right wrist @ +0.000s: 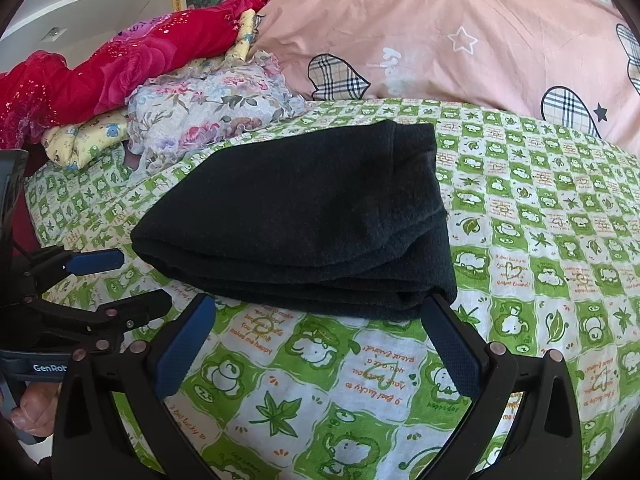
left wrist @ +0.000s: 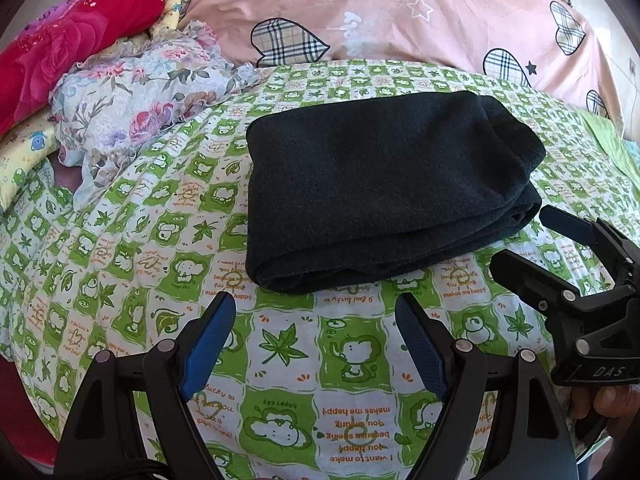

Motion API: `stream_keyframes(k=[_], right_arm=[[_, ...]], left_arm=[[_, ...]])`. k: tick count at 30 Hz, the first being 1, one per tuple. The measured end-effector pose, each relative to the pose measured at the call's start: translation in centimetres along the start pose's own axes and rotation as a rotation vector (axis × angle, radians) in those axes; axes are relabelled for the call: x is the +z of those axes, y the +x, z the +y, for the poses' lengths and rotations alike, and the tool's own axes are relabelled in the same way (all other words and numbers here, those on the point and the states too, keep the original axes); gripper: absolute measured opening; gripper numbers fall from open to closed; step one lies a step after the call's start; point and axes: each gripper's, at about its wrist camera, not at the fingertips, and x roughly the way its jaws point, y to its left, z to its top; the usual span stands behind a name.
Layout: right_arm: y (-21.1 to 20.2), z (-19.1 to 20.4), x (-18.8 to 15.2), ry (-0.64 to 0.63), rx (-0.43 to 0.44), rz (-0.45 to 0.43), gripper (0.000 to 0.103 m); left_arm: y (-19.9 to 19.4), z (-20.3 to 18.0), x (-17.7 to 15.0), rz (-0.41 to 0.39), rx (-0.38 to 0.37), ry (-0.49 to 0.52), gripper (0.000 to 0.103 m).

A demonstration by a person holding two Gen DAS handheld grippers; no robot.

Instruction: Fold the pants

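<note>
The black pants [left wrist: 384, 188] lie folded into a thick rectangular stack on the green-and-white patterned bedsheet [left wrist: 304, 360]; they also show in the right wrist view [right wrist: 304, 224]. My left gripper [left wrist: 314, 304] is open and empty, just in front of the stack's near edge. My right gripper [right wrist: 316, 304] is open and empty, its fingertips close to the stack's near folded edge. The right gripper shows at the right in the left wrist view [left wrist: 520, 236], and the left gripper at the left in the right wrist view [right wrist: 140, 280].
A pink quilt with plaid hearts [left wrist: 400, 12] lies along the back. A pile of red, floral and yellow bedding [left wrist: 120, 80] sits at the back left. The bedsheet [right wrist: 540, 240] stretches to the right of the pants.
</note>
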Motion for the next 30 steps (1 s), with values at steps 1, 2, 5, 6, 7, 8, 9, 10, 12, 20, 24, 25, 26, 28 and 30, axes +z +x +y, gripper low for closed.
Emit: stream_keyframes(k=[1, 2, 5, 6, 7, 8, 9, 10, 12, 20, 24, 25, 26, 28, 30], right_arm=[[-0.1, 0.1, 0.0, 0.001, 0.001, -0.003, 0.102], [-0.3, 0.1, 0.2, 0.002, 0.006, -0.007, 0.102], [-0.7, 0.3, 0.4, 0.003, 0.013, -0.018, 0.102], [-0.7, 0.3, 0.5, 0.002, 0.014, -0.016, 0.102], [-0.8, 0.3, 0.6, 0.001, 0.014, -0.016, 0.102], [-0.9, 0.4, 0.8, 0.000, 0.013, -0.013, 0.102], [-0.9, 0.5, 0.9, -0.002, 0.012, -0.012, 0.102], [-1.0, 0.6, 1.2, -0.005, 0.013, -0.010, 0.102], [-1.0, 0.8, 1.6, -0.015, 0.016, -0.005, 0.102], [-1.4, 1.3, 2.7, -0.029, 0.014, -0.003, 0.102], [-1.6, 1.2, 3.0, -0.017, 0.017, -0.005, 0.102], [-1.7, 1.1, 3.1, -0.014, 0.019, -0.007, 0.102], [-1.7, 1.1, 3.2, -0.011, 0.021, -0.008, 0.102], [-1.8, 1.1, 3.3, -0.010, 0.021, -0.008, 0.102], [-1.8, 1.1, 3.3, -0.011, 0.022, -0.010, 0.102]], left_arm=[[0.0, 0.0, 0.0, 0.000, 0.002, 0.000, 0.082], [0.0, 0.0, 0.0, 0.001, 0.002, 0.000, 0.082], [0.0, 0.2, 0.1, 0.003, 0.003, -0.003, 0.082], [-0.1, 0.2, 0.1, 0.003, 0.001, -0.003, 0.082], [-0.1, 0.2, 0.2, 0.002, 0.000, -0.004, 0.082], [-0.2, 0.2, 0.2, 0.001, 0.000, -0.006, 0.082], [-0.2, 0.3, 0.2, 0.000, -0.001, -0.007, 0.082], [-0.3, 0.3, 0.3, 0.000, -0.001, -0.007, 0.082], [-0.3, 0.3, 0.3, 0.000, -0.001, -0.007, 0.082], [-0.4, 0.3, 0.3, -0.001, 0.000, -0.009, 0.082], [-0.4, 0.5, 0.5, 0.002, -0.003, -0.012, 0.082], [-0.4, 0.5, 0.5, 0.002, -0.004, -0.012, 0.082], [-0.5, 0.5, 0.5, 0.002, -0.004, -0.013, 0.082], [-0.6, 0.5, 0.6, 0.001, -0.004, -0.012, 0.082], [-0.6, 0.6, 0.7, -0.003, -0.001, -0.012, 0.082]])
